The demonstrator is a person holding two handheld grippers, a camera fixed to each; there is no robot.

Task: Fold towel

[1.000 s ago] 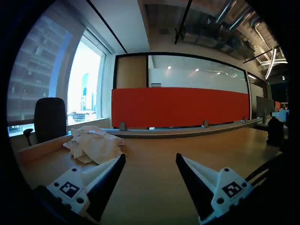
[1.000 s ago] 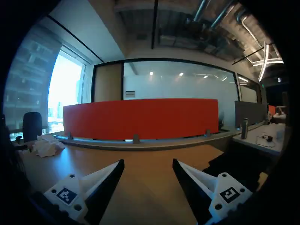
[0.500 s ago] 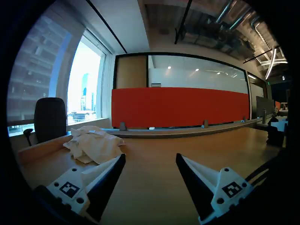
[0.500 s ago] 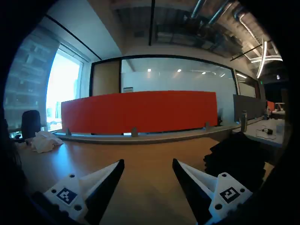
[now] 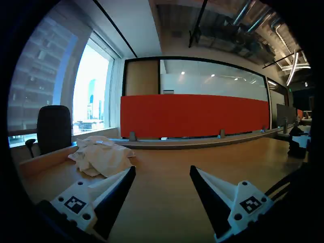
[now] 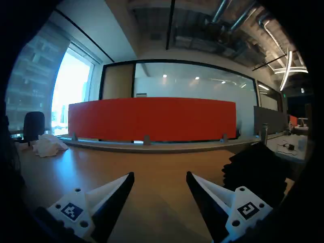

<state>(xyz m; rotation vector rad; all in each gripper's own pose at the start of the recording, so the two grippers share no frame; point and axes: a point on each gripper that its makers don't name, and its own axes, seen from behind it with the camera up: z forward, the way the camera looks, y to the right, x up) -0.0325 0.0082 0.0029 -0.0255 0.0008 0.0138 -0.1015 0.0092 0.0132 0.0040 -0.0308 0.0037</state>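
The left tool (image 5: 162, 168) and right tool (image 6: 160, 174) are pointing level, jaws apart, empty; crumpled white towel (image 5: 101, 156) is lying on wooden table (image 5: 227, 158).

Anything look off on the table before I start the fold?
The white towel sits crumpled in a heap near the window-side edge of the table, not laid flat. A dark stack lies beside the right gripper; I cannot tell what it is. The left gripper and right gripper are open and empty.
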